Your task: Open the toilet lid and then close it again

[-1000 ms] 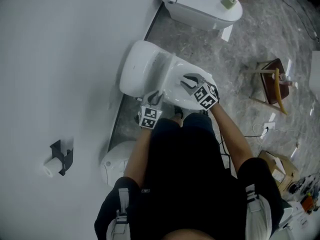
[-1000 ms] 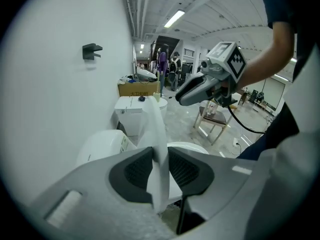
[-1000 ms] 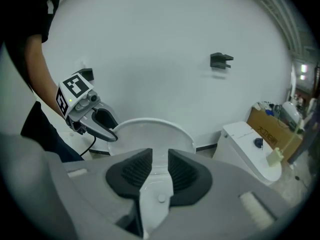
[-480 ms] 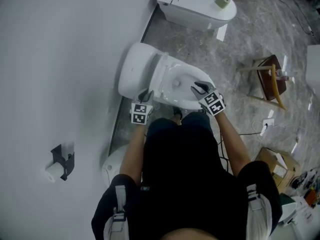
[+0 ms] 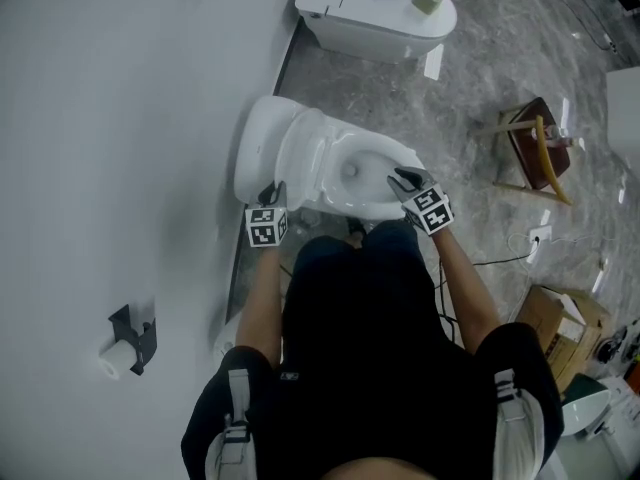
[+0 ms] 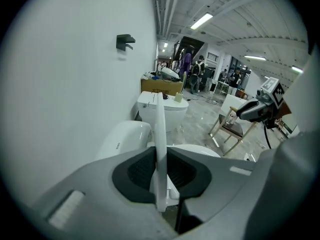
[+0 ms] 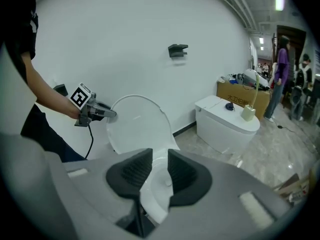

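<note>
Toilet lid (image 7: 136,128) stands upright at the back of the bowl (image 5: 385,155), so opening's done. Your left gripper (image 5: 271,194) fingers have just been closing on the lid's edge (looks pinched now). The right gripper (image 5: 408,180) hangs half-open and empty over the bowl's front. Next up: lower it gently.

second toilet (image 5: 375,13): floor's wall edge | chair (image 5: 532,146): floor, right | box (image 5: 560,320): floor, near right | paper holder (image 5: 130,338): wall
</note>
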A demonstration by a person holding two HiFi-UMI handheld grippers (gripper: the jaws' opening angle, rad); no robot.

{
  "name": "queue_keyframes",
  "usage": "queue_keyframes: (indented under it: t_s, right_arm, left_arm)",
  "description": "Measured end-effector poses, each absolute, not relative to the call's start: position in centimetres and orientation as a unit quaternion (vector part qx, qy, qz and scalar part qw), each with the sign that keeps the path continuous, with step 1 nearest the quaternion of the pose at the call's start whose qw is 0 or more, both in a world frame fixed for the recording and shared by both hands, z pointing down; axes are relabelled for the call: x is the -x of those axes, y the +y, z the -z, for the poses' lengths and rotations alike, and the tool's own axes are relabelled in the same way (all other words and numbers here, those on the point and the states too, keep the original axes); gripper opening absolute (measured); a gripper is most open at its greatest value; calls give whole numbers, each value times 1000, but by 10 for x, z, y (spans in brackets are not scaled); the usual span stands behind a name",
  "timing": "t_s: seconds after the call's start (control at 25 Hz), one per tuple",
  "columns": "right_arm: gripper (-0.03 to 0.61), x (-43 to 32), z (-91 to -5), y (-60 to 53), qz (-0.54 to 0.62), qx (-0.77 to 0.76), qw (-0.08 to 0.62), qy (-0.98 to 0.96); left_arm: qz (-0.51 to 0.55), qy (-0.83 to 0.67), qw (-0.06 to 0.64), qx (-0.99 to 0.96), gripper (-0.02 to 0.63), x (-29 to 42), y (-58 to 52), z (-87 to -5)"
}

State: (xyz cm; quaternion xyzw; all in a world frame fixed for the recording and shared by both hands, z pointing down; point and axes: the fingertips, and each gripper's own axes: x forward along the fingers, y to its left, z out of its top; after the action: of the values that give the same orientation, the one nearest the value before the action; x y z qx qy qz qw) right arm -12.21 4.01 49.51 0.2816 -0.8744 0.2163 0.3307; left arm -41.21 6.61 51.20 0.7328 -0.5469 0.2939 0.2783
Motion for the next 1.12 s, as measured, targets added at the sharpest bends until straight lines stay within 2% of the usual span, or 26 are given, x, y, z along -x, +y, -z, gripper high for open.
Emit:
queue_keyframes:
  t_s: [0.44, 1.12]
  right_arm:
    - [101, 116, -499, 53, -227, -282, 334, -870]
    - [101, 110, -505, 61, -232, -272, 340, -870]
  left_arm:
    - [-298, -573, 288, -707, 44, 443, 59, -521]
    - [-296, -581, 298, -697, 40, 445, 59, -522]
